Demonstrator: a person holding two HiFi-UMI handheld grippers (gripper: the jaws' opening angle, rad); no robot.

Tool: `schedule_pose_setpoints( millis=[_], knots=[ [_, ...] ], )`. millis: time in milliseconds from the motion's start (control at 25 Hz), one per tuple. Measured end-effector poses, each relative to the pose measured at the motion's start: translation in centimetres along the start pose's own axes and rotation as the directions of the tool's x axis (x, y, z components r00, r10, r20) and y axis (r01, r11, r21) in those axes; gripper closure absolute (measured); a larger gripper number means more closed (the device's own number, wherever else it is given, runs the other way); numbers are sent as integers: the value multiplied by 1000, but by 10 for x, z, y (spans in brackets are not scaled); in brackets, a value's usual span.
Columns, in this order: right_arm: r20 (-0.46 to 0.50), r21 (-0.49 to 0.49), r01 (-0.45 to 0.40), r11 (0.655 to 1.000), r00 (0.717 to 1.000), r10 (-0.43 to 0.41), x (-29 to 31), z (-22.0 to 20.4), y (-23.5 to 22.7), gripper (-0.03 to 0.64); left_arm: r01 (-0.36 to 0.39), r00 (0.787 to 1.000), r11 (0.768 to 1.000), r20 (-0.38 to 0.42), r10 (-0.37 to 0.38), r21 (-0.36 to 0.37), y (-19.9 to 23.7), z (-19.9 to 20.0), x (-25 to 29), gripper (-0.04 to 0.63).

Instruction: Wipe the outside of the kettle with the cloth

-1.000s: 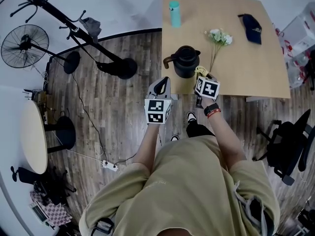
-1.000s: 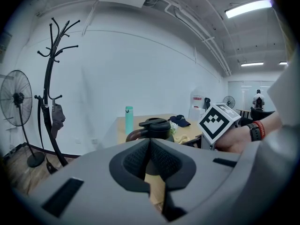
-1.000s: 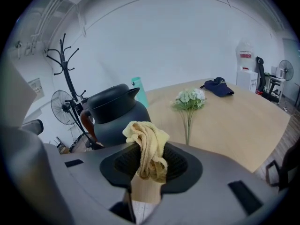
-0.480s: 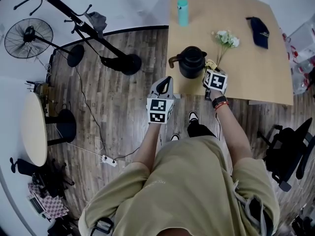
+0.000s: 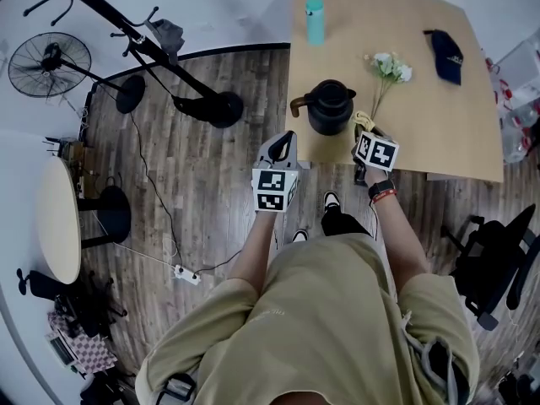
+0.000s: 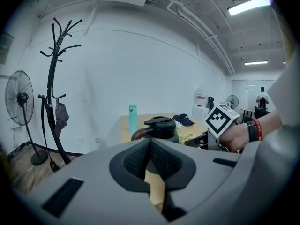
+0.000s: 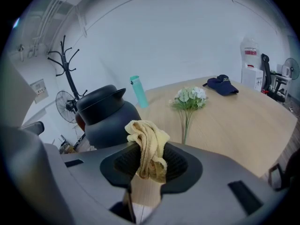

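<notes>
One cloth [image 7: 146,144] in right gripper [image 7: 150,165], kettle [image 7: 105,118] beside

Matt dark kettle [image 5: 329,108], soft yellow cloth [image 7: 147,146], smooth pale wooden table [image 5: 422,116].

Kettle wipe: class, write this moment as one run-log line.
right gripper: shut on cloth | cloth: beside kettle, contact unclear | left gripper: shut, empty | kettle: upright on table

The kettle [image 5: 329,108] stands near the desk's [image 5: 439,142] front-left corner, so its left side faces open air above the floor [image 5: 211,192]. On its right, the flowers [image 5: 388,67] leave 1 narrow lane, filled by the right tongs [image 5: 366,135] gripping the cloth [image 7: 147,142]. Past them the desk lies bare up to the cap [image 5: 445,56]; the bottle [image 5: 314,21] stands well behind.
</notes>
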State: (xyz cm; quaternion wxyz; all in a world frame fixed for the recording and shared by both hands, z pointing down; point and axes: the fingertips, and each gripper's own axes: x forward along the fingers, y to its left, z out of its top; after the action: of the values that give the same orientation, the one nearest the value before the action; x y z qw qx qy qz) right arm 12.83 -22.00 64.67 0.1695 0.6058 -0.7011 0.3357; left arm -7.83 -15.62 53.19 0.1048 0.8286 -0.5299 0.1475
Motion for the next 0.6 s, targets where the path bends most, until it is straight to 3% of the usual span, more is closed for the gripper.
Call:
schedule_pose_setpoints(
  millis=[360, 600],
  knots=[
    [-58, 11, -165, 986, 985, 165, -27, -56, 70, 482, -7, 1000, 1000, 4, 7, -2, 2, -1, -4, 574],
    [-62, 21, -215, 976, 974, 216, -11, -64, 124, 482, -23, 1000, 1000, 11, 23, 0, 9, 0, -11, 574]
  ],
)
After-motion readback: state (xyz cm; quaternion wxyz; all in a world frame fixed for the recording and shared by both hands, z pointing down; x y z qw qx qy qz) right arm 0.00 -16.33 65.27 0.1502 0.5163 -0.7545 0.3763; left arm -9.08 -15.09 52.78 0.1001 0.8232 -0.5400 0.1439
